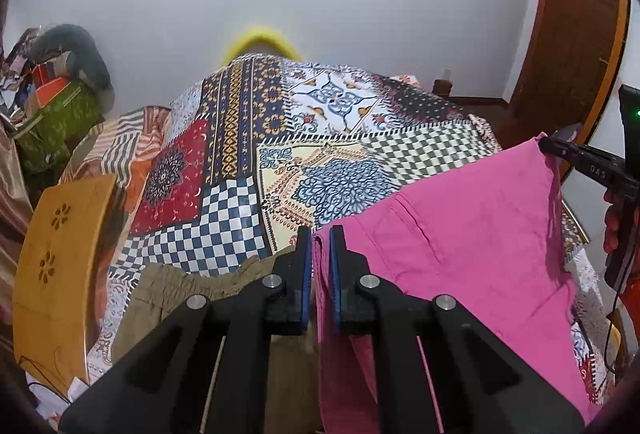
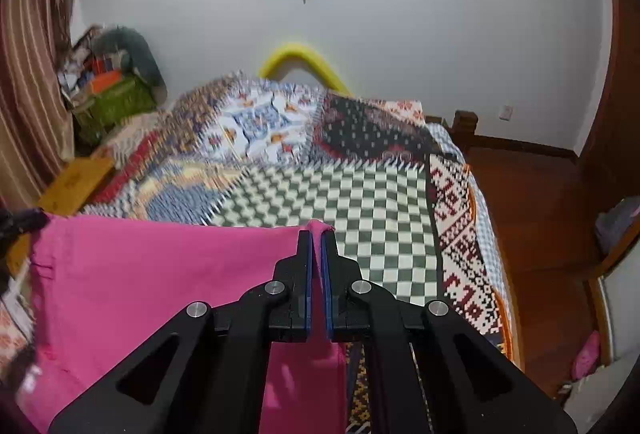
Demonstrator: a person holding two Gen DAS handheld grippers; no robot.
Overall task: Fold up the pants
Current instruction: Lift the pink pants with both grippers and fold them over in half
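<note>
Hand-held gripper point(image 2: 317, 234) above patchwork bedspread point(image 2: 360, 193)

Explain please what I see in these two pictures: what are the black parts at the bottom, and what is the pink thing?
No robot here: a person holds one two-finger gripper in each hand, and a camera on each looks forward along its fingers. One picture comes from the left gripper, the other from the right gripper. Both are shut on the pink pants, each pinching one corner, so the cloth hangs stretched between them above a bed with a patterned bedspread. Olive-brown clothing lies on the bed under the left gripper.
</note>
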